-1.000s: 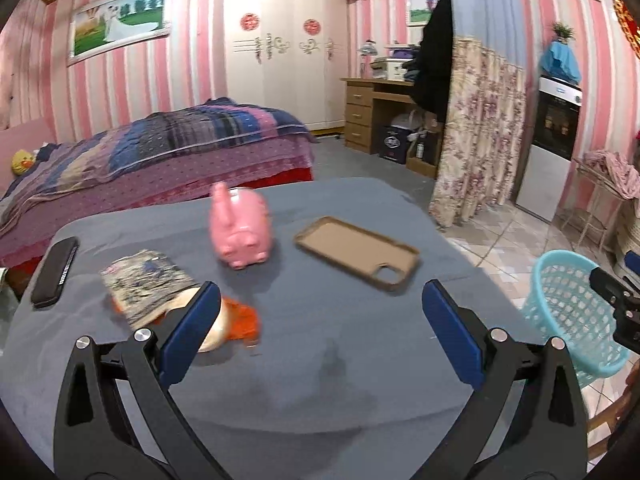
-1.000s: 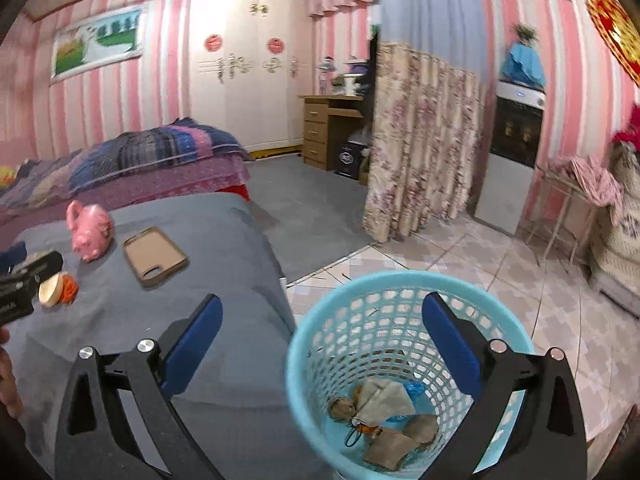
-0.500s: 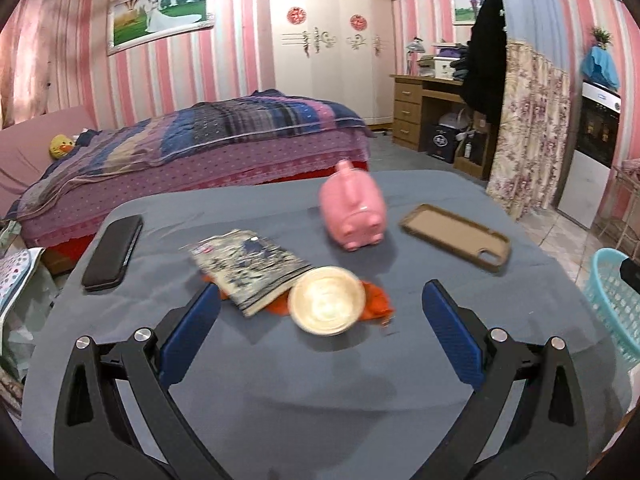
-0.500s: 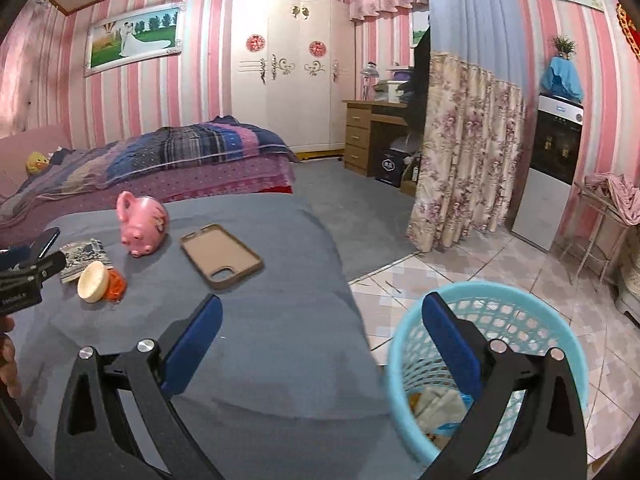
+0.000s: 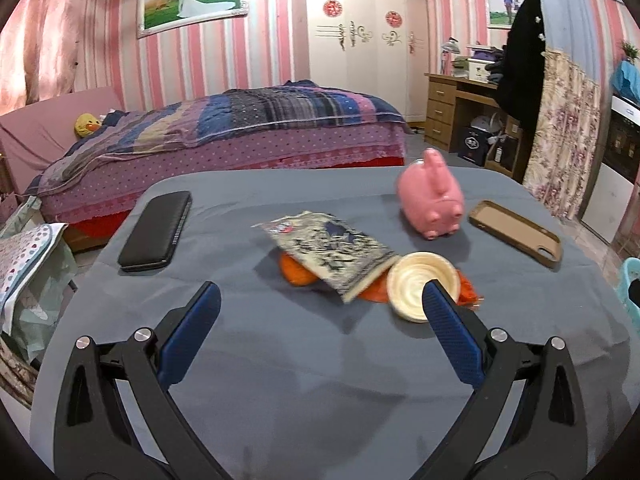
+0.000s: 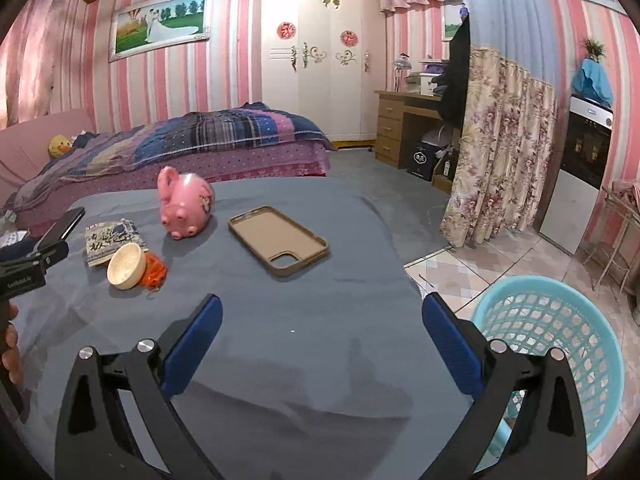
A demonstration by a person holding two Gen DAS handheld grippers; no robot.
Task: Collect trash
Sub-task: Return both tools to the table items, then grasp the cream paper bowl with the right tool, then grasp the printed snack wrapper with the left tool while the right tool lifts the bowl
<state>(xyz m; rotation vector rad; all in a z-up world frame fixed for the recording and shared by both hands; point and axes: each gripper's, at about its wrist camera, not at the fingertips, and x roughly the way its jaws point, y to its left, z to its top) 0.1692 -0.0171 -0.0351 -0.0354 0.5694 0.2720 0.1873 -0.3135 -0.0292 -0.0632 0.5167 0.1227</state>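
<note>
The left hand-held gripper (image 5: pixel 320 312) has swung left across the worktop (image 5: pixel 320 380), so the paper cup (image 5: pixel 420 284) now sits by its right finger, and the right hand-held gripper (image 6: pixel 322 328) has left the blue basket (image 6: pixel 560 320) off at its right. Both grippers hang with fingers spread wide, holding nothing. The cup lies tipped on orange wrapping (image 5: pixel 296 270), touching a printed packet (image 5: pixel 332 254), near the pink piggy bank (image 5: pixel 434 204).

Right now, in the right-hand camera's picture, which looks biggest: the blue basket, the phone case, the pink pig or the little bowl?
1. Blue basket, though it is nearest.
2. Phone case.
3. Pink pig.
4. Little bowl.
</note>
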